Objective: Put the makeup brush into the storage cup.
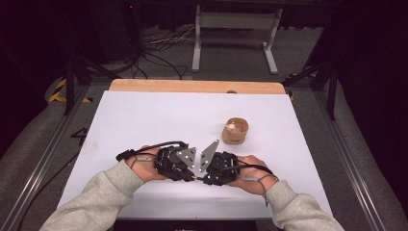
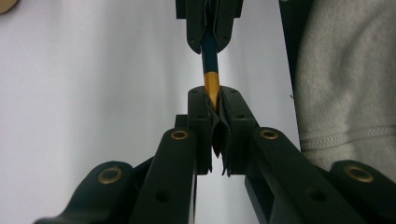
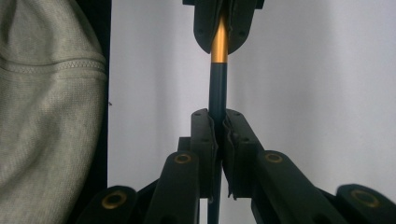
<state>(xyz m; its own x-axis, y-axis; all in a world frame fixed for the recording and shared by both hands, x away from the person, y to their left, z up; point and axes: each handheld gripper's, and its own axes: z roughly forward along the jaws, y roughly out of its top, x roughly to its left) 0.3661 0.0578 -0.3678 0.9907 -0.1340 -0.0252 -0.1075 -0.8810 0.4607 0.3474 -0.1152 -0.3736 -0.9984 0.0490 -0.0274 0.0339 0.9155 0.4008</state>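
A thin pen, dark blue with a gold section [image 2: 210,60], is held level between the two grippers just above the white table. My left gripper [image 2: 215,109] is shut on the gold end. My right gripper [image 3: 217,120] is shut on the dark blue part [image 3: 218,86]. The grippers face each other tip to tip near the table's front middle, left gripper [image 1: 185,172] and right gripper [image 1: 208,175], with a short stretch of pen showing between them. Each gripper view shows the opposite gripper clamped on the far end, the right gripper [image 2: 208,28] and the left gripper [image 3: 224,23].
A small round wooden cup [image 1: 235,131] with a pale thing inside stands behind and to the right of the grippers. White sheet [image 1: 144,120] covers the table, with a wooden edge [image 1: 192,86] at the back. Grey sleeves [image 2: 345,79] [image 3: 46,116] lie close beside the jaws.
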